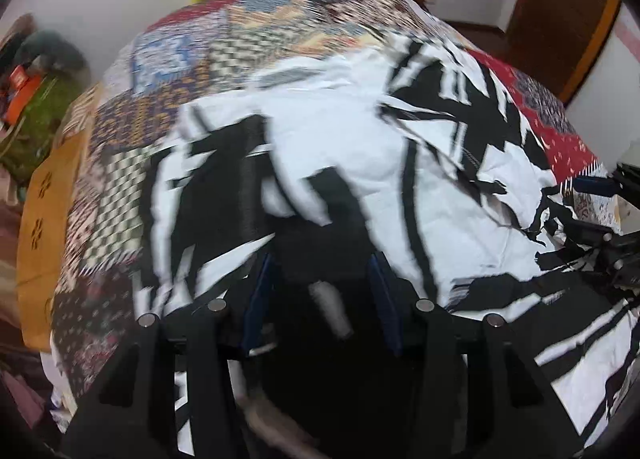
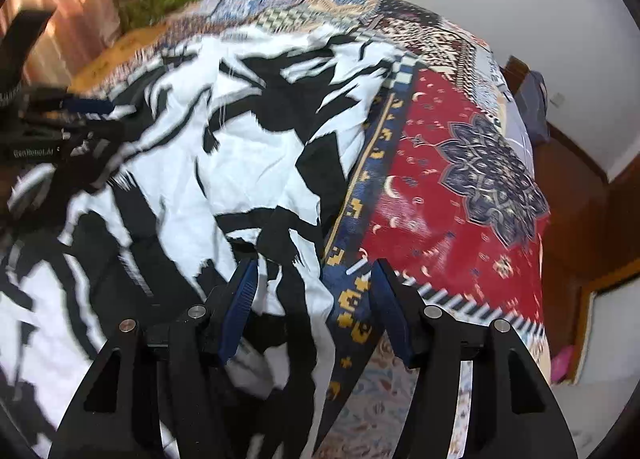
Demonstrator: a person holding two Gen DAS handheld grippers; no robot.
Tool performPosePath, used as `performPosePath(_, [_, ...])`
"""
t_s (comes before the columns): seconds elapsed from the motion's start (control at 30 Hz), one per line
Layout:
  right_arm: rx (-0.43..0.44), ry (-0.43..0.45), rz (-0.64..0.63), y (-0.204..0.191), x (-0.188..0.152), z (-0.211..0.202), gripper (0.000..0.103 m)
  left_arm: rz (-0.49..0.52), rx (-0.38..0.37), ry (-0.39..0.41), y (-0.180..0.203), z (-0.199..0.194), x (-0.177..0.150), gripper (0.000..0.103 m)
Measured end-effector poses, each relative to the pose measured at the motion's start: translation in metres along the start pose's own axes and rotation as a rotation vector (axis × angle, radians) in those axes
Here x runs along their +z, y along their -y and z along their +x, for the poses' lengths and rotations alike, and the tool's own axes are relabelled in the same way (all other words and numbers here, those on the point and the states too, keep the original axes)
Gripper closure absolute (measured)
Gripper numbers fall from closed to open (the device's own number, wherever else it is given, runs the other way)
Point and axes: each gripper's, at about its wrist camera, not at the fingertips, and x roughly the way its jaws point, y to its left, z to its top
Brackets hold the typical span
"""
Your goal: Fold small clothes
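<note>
On L gripper point(image 2: 60, 131), "GenRobot.AI" label point(image 2: 34, 152)

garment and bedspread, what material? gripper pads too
Garment: thin woven fabric, likely cotton, matte; it creases sharply. Bedspread: printed patchwork cloth, matte, lying flat; fibre unclear. Right gripper pads: blue, ribbed, probably rubber or soft plastic; left gripper looks the same but blurred.
</note>
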Motion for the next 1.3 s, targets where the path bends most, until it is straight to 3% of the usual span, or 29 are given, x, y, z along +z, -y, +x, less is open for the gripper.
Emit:
performPosePath(0.27, [0.068,0.016,0.136,0.017,-0.01,-0.02,0.048,-0.169,0.13,-0.003,-0.088,-0.02,-0.043,0.045])
performPosePath(0.5, [0.084,-0.056,0.15,0.01,-0.01,0.012,0.048,-0.3,0.103,-0.125,-0.138,0.017,-0.076,0.045])
performPosePath(0.57, [0.088,-0.084,0.181,0.011,-0.008,0.027,0.055,-0.32,0.074,-0.124,-0.139,0.025,-0.077,0.054])
performPosePath(0.6, [0.084,-0.083,0.183,0.011,-0.007,0.029,0.058,-0.322,0.056,-0.115,-0.138,0.026,-0.076,0.058])
performPosePath(0.67, [0.073,-0.061,0.164,0.007,-0.003,0.031,0.079,-0.301,0.058,-0.087,-0.131,0.026,-0.07,0.073])
performPosePath(0.7, [0.081,-0.058,0.161,0.005,0.0,0.032,0.084,-0.279,0.086,-0.073,-0.126,0.027,-0.066,0.074])
performPosePath(0.87, [0.068,-0.032,0.142,-0.001,0.015,0.038,0.09,-0.17,0.251,-0.039,-0.112,0.041,-0.044,0.081])
performPosePath(0.97, [0.064,-0.011,0.149,0.0,0.021,0.039,0.09,-0.161,0.295,-0.042,-0.115,0.052,-0.028,0.081])
performPosePath(1.13, [0.109,-0.023,0.204,0.011,0.025,0.031,0.087,-0.239,0.211,-0.083,-0.14,0.052,-0.02,0.081])
performPosePath(1.3, [0.136,-0.088,0.18,0.009,-0.003,0.012,0.083,-0.267,0.105,-0.09,-0.139,0.028,-0.048,0.08])
